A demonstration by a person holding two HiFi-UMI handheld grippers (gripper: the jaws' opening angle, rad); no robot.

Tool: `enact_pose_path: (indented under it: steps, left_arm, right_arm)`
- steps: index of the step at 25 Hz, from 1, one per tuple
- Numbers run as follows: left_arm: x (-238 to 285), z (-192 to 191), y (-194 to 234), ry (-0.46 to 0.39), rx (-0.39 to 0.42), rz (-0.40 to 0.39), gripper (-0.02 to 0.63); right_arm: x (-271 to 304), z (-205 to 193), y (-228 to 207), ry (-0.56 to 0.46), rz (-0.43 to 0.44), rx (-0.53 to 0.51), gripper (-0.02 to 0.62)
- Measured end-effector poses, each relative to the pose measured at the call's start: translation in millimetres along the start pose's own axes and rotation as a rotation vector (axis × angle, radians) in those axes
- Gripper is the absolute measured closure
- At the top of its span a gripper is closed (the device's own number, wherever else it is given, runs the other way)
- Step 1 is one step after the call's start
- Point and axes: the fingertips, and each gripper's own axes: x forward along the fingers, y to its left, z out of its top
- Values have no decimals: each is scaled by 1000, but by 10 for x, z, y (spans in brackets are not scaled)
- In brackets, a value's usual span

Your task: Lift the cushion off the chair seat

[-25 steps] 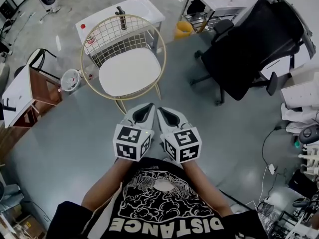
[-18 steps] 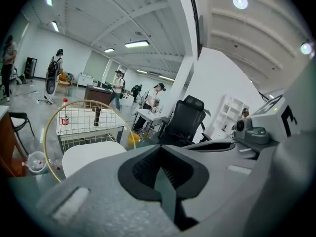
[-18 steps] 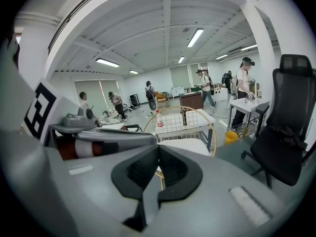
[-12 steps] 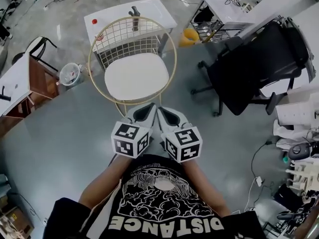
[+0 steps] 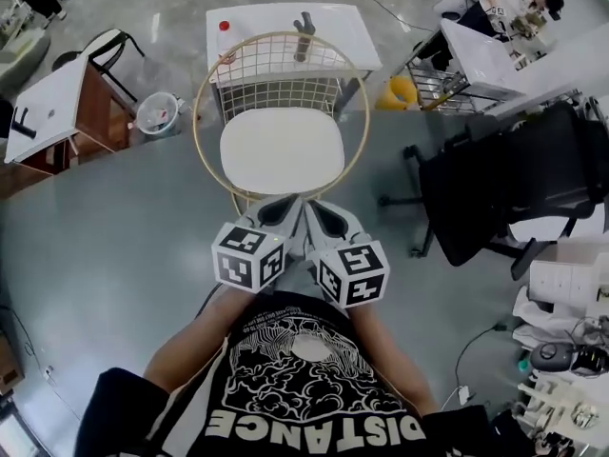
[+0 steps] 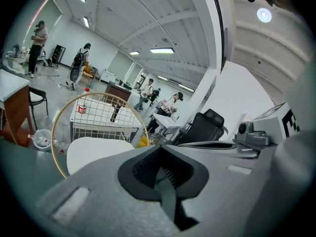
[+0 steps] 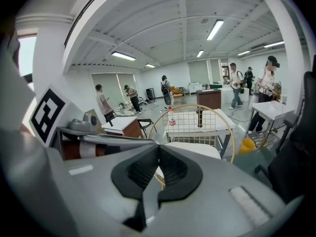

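A white oval cushion point(image 5: 281, 149) lies on the seat of a gold wire chair point(image 5: 203, 98), straight ahead in the head view. Both grippers are held side by side just short of the seat's front edge, above the floor. My left gripper point(image 5: 285, 206) is shut with nothing between its jaws, and my right gripper point(image 5: 317, 209) is likewise shut and empty. Neither touches the cushion. The left gripper view has the cushion point(image 6: 94, 149) low and to the left beyond the left gripper point(image 6: 160, 172). In the right gripper view the cushion point(image 7: 195, 148) lies just past the right gripper point(image 7: 157, 169).
Behind the chair stands a white table point(image 5: 276, 27) with a dark bottle point(image 5: 303, 34) and a small red item point(image 5: 224, 26). A black office chair point(image 5: 519, 184) is at the right. At the left are a wooden desk point(image 5: 57, 112) and a bin point(image 5: 157, 114). Several people stand far off.
Both grippers have come forward together toward the chair, and the seat's front edge is now right at their tips. The chair sits more centred in view. Jaws stay shut.
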Motion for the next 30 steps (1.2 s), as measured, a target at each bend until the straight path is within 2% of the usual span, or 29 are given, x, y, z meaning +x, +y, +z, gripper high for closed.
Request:
enact_pose_path:
  steps: [9, 14, 18, 24, 30]
  left_arm:
    - [344, -69, 315, -172, -278, 117, 606]
    - [345, -157, 455, -268, -385, 150, 606]
    - [318, -209, 410, -342, -480, 192, 606]
    - [500, -516, 471, -429, -569, 250, 606]
    - [582, -741, 635, -471, -602, 246, 604]
  right_arm:
    - [321, -5, -291, 112, 201, -142, 597]
    - [418, -104, -255, 149, 291, -171, 597]
    - [388, -97, -229, 185, 380, -214, 597]
    - [497, -258, -407, 195, 487, -232, 597]
    - [661, -398, -383, 201, 559, -266, 597]
